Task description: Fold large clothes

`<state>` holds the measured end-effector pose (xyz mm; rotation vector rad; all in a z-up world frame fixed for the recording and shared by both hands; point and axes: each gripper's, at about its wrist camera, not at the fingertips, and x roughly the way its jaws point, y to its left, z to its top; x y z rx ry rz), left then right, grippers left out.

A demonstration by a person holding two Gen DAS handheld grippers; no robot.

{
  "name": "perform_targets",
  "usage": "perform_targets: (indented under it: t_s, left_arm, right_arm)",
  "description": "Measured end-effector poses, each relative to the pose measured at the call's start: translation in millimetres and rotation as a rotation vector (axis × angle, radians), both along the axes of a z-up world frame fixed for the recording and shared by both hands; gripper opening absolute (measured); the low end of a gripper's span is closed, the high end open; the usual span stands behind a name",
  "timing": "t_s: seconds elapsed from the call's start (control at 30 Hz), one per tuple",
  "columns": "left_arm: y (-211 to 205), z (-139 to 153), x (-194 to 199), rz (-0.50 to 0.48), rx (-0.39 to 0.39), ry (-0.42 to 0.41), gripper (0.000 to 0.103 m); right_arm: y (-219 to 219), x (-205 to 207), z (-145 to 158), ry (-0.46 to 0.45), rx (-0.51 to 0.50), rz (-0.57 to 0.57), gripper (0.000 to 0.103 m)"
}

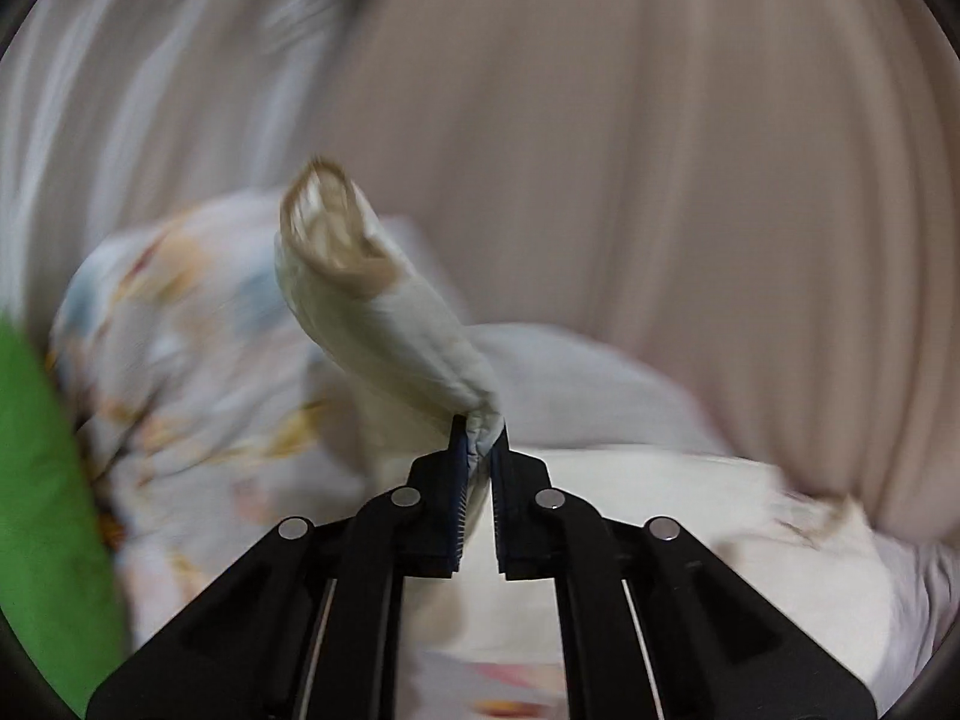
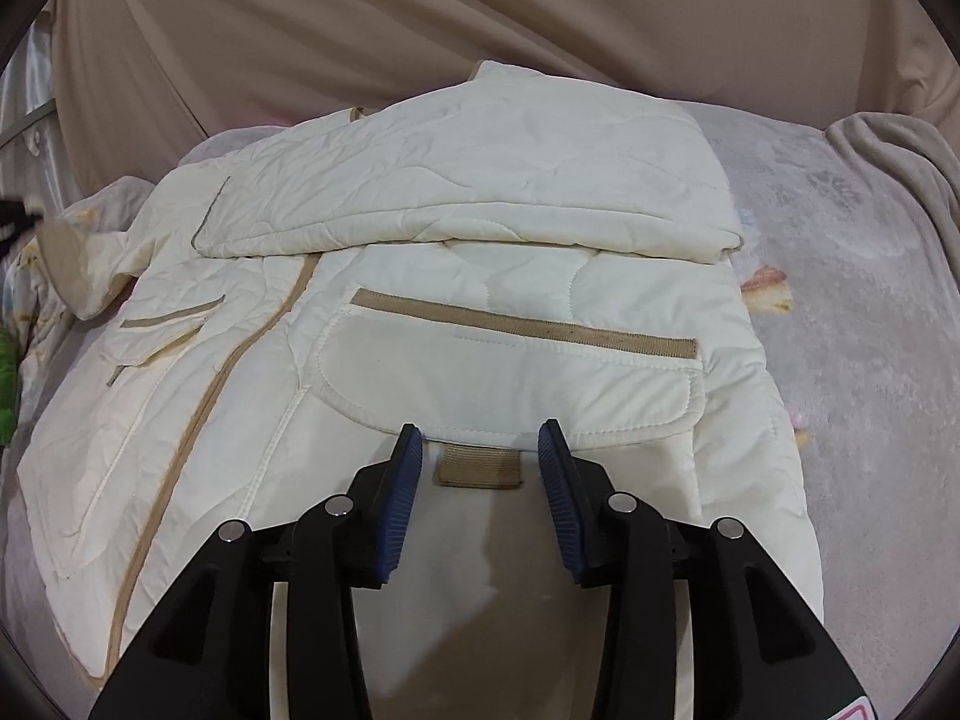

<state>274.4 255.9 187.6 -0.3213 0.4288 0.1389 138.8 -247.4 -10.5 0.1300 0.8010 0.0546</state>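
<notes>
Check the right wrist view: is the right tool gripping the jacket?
No; the right tool hovers open over the cream jacket.

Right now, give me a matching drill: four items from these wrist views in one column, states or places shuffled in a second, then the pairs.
Column A
1. left gripper
2. right gripper
3. cream quilted jacket's tan-cuffed sleeve
4. tan rectangular fabric tab

Column B
a. open, hovering over the jacket
b. between the open fingers, on the jacket hem
c. shut on fabric
d. lifted, cuff opening up in the air

Pairs: 1-c, 2-a, 3-d, 4-b
</notes>
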Motion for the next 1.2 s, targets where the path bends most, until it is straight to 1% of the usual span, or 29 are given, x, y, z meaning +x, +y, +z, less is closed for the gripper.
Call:
perform_targets:
  t_s: [0.07, 0.13, 0.2, 0.27, 0.33, 0.37, 0.43, 0.5, 0.53, 0.57, 0.6, 0.63, 0.7, 0.73, 0.77, 0.8, 0.83, 0.87, 0.93, 1.03, 1.1, 1.2]
  left_arm:
    - [-56, 19, -3, -0.117, 0.026, -0.033, 0.006]
    - [-121, 29, -4, -0.256, 0.042, -0.042, 0.006]
    - [-180, 27, -16, -0.377, 0.067, -0.033, 0.006]
    - [-236, 15, -19, -0.478, 0.097, -0.006, 0.006]
    - [-295, -11, -17, -0.574, 0.120, 0.056, 0.007]
    - [-315, -24, -15, -0.600, 0.127, 0.085, 0.009]
    - [-361, -66, -9, -0.658, 0.126, 0.190, 0.010]
    - [-388, -104, -1, -0.692, 0.098, 0.291, 0.012]
    - [-395, -120, 7, -0.700, 0.080, 0.330, 0.017]
    - [-401, -137, 10, -0.701, 0.066, 0.369, 0.017]
    - [-403, -147, 3, -0.698, 0.064, 0.373, 0.017]
    - [-402, -151, -1, -0.703, 0.068, 0.358, 0.018]
    - [-390, -146, -13, -0.734, 0.064, 0.340, 0.024]
    - [-382, -140, -18, -0.752, 0.043, 0.331, 0.035]
    - [-371, -134, -23, -0.762, 0.015, 0.315, 0.052]
    - [-356, -130, -27, -0.763, -0.007, 0.298, 0.060]
    - [-337, -123, -33, -0.754, -0.037, 0.269, 0.073]
    - [-319, -118, -38, -0.742, -0.061, 0.246, 0.076]
    - [-283, -108, -42, -0.707, -0.080, 0.226, 0.076]
    - [-231, -106, -33, -0.610, -0.121, 0.245, 0.077]
    - [-198, -113, -19, -0.524, -0.172, 0.287, 0.077]
    - [-153, -128, -7, -0.410, -0.284, 0.319, 0.077]
  right_arm:
    - [-1, 0, 0, -0.002, 0.004, 0.001, 0.040]
    - [-2, -1, 0, -0.004, 0.013, 0.002, 0.040]
    - [-3, -2, 0, -0.007, 0.019, 0.003, 0.041]
    - [-4, -3, 0, -0.009, 0.023, 0.002, 0.043]
    - [-5, -4, 1, -0.013, 0.032, 0.004, 0.044]
    - [-5, -4, 1, -0.015, 0.037, 0.003, 0.046]
    - [-7, -5, 1, -0.018, 0.048, 0.003, 0.047]
    - [-8, -6, 0, -0.020, 0.059, 0.004, 0.049]
    - [-9, -6, 0, -0.021, 0.062, 0.006, 0.049]
    - [-9, -6, 0, -0.022, 0.066, 0.007, 0.050]
    - [-9, -6, 0, -0.023, 0.069, 0.008, 0.051]
    - [-9, -6, 0, -0.024, 0.072, 0.010, 0.052]
    - [-10, -7, 0, -0.027, 0.079, 0.014, 0.057]
    - [-10, -7, 0, -0.029, 0.082, 0.014, 0.058]
    - [-11, -8, 0, -0.031, 0.090, 0.018, 0.059]
    - [-14, -8, 0, -0.036, 0.101, 0.021, 0.059]
    - [-15, -8, 0, -0.039, 0.112, 0.020, 0.059]
    - [-18, -9, 0, -0.044, 0.129, 0.014, 0.059]
    - [-25, -9, 4, -0.053, 0.161, -0.017, 0.061]
    - [-42, 1, 13, -0.031, 0.257, -0.052, 0.061]
    - [-50, 15, 21, -0.011, 0.325, -0.066, 0.061]
    - [-56, 49, 26, 0.032, 0.371, -0.070, 0.061]
